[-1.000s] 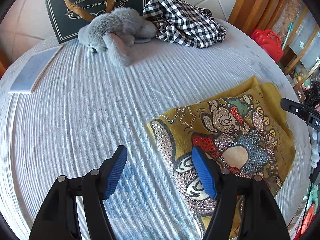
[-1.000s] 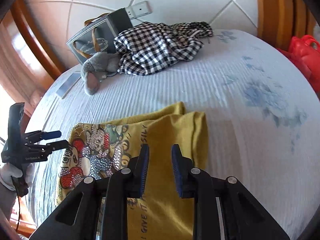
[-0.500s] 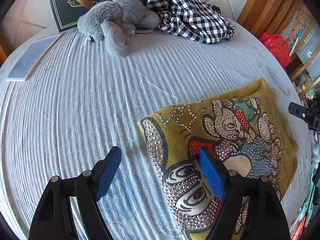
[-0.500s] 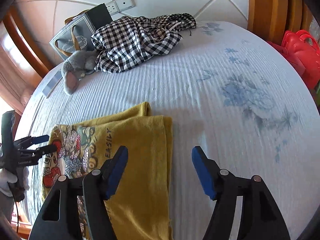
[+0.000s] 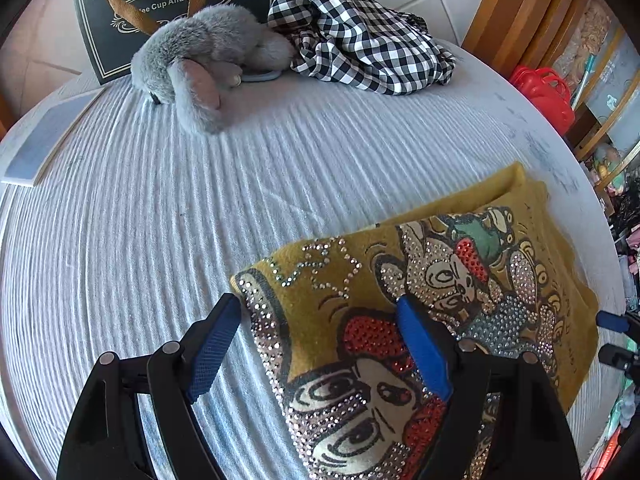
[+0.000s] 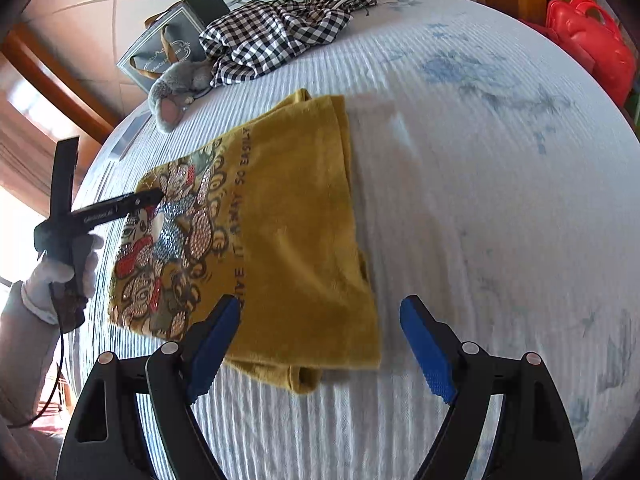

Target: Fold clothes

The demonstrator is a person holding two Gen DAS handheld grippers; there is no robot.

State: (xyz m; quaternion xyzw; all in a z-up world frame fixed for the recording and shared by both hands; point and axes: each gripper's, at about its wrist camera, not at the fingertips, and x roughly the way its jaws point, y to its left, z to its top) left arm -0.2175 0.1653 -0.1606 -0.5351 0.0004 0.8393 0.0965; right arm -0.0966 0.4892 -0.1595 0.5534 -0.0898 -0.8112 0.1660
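A mustard-yellow shirt (image 5: pixel 500 248) with a rhinestone cartoon print lies folded on the white ribbed bed cover (image 5: pixel 180 216); it also shows in the right wrist view (image 6: pixel 296 216). My left gripper (image 5: pixel 320 340) is open and empty, hovering over the shirt's near left corner. My right gripper (image 6: pixel 320 344) is open and empty, just above the shirt's near edge. The left gripper also shows in the right wrist view (image 6: pixel 136 202), over the print. A crumpled black-and-white checked garment (image 5: pixel 360 40) lies at the far side of the bed.
A grey plush rabbit (image 5: pixel 200 64) and a dark gift bag (image 5: pixel 180 4) sit at the far edge. A thin booklet (image 5: pixel 44 140) lies at far left. A red basket (image 5: pixel 544 92) and a wooden frame (image 5: pixel 516 12) stand beyond the bed's right side.
The right gripper opened from nearly shut and drew back off the shirt toward its near edge. The left gripper stayed open and moved closer over the shirt's corner.
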